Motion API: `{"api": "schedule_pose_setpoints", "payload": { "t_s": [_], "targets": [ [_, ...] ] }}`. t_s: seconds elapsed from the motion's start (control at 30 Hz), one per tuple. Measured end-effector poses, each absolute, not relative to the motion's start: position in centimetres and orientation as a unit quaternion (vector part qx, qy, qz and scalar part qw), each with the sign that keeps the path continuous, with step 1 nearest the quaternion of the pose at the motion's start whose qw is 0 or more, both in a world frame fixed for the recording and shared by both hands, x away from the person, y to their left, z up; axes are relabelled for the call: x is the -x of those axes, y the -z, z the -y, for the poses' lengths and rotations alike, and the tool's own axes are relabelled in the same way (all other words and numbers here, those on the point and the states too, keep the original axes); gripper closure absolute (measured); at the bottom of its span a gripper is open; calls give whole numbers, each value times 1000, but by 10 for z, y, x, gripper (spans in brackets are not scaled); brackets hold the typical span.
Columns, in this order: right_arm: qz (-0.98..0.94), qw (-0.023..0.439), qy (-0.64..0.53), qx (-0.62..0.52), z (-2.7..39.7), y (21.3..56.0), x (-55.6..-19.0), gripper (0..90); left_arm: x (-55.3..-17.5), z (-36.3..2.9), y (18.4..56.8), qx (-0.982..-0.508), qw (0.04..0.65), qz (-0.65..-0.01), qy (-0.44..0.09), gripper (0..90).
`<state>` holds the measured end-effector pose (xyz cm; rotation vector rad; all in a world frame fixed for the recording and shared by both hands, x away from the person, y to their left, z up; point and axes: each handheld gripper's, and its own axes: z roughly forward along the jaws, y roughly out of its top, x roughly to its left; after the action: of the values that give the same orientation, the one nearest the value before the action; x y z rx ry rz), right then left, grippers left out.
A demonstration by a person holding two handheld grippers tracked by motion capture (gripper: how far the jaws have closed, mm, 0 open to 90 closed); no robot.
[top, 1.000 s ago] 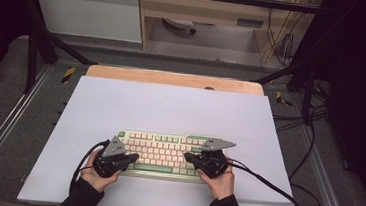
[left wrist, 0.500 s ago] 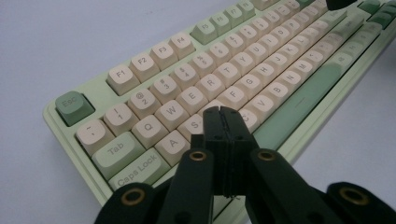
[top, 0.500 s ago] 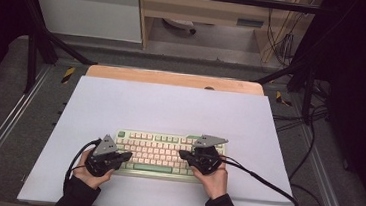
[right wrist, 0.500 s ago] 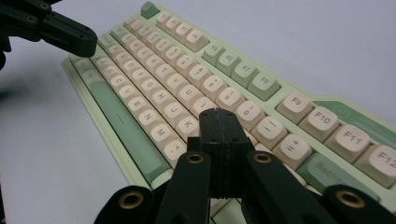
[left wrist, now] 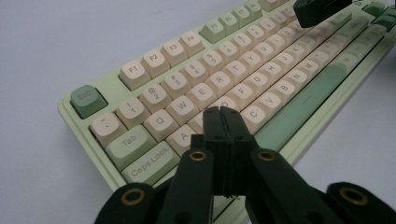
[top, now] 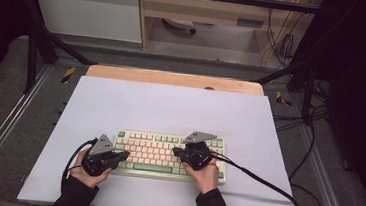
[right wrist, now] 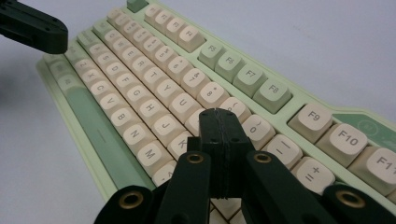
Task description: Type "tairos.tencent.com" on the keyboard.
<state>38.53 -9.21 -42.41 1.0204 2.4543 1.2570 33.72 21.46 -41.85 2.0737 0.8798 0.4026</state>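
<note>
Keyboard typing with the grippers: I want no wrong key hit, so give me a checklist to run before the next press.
1. Left gripper jaws shut to a single tip: ok.
2. Right gripper jaws shut: ok.
3. Keyboard flat on the white mat, squared to the person: ok.
4. Left tip over the home row, past the A key: ok; exact key under it: cannot tell.
5. Right tip near the K and L keys: exact key cannot tell.
6. Cable off the keys: ok.

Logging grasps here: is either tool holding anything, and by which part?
Nothing is held. The left tool and right tool are both shut on themselves, tips over the keyboard keys.
</note>
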Motion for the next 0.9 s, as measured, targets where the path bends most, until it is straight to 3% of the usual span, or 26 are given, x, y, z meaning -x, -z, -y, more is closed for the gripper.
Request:
{"api": "schedule_pose_setpoints", "payload": {
  "t_s": [0.5,0.9],
  "targets": [
    [-833,97,-418,-349,88,434,-390,900,-337,-215,419,-824,415,-351,-160,898],
    [-827,100,-437,-339,94,419,-383,900,-338,-217,418,-822,417,-354,-159,898]
  ]
}}
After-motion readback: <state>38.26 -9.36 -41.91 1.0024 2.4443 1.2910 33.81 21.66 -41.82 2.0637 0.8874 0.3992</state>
